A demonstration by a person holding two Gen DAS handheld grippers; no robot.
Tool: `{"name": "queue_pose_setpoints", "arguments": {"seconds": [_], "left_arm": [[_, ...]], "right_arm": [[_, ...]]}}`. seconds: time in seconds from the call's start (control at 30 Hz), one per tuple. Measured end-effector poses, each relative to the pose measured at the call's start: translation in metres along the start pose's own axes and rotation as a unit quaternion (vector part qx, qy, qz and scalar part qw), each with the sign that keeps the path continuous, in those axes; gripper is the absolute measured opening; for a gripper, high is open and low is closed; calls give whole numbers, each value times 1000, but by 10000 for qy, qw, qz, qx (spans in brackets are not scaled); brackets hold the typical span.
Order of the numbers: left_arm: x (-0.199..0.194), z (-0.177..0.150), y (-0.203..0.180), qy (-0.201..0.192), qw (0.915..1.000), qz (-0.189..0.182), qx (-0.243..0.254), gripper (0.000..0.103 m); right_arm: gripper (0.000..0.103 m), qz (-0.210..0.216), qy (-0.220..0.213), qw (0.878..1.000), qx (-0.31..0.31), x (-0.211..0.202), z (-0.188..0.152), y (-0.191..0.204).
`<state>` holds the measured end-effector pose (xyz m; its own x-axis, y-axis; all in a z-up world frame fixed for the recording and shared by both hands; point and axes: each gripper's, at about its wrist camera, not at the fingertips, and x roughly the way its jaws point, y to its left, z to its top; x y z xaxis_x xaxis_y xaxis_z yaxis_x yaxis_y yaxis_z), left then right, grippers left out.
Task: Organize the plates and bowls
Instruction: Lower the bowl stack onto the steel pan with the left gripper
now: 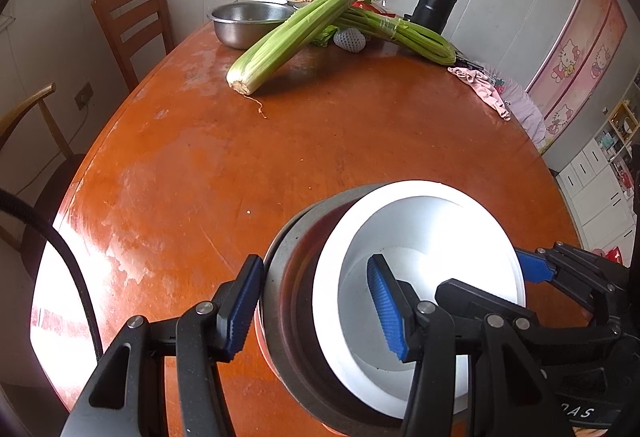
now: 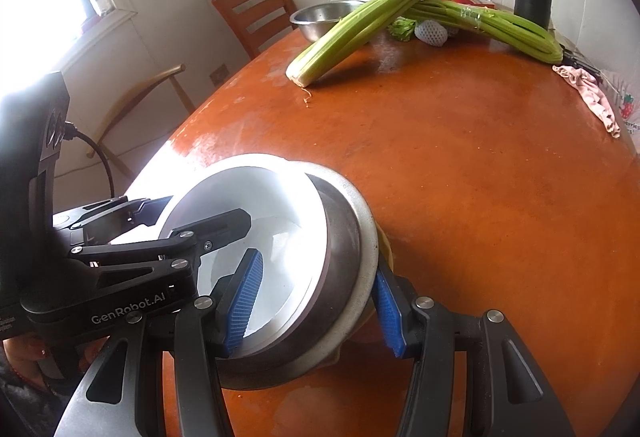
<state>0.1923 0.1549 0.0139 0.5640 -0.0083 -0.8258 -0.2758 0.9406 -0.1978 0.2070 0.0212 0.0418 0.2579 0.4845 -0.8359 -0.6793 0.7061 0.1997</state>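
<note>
Both grippers clamp a stack of nested bowls at the near edge of the table.

Left wrist view: left gripper pinches the wall of the stack, one pad outside the metal bowl, the other inside the white bowl; celery and a steel basin lie far across the table.
Right wrist view: right gripper grips the stack's opposite wall likewise; the left gripper is at the far rim.
</note>
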Motion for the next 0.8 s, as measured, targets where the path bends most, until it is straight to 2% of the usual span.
{"name": "queue_pose_setpoints", "arguments": {"seconds": [0.8], "left_arm": [[-10, -4, 3, -89, 10000, 37, -15, 54]], "right_arm": [[56, -234, -2, 9997, -40, -2, -3, 1]]}}
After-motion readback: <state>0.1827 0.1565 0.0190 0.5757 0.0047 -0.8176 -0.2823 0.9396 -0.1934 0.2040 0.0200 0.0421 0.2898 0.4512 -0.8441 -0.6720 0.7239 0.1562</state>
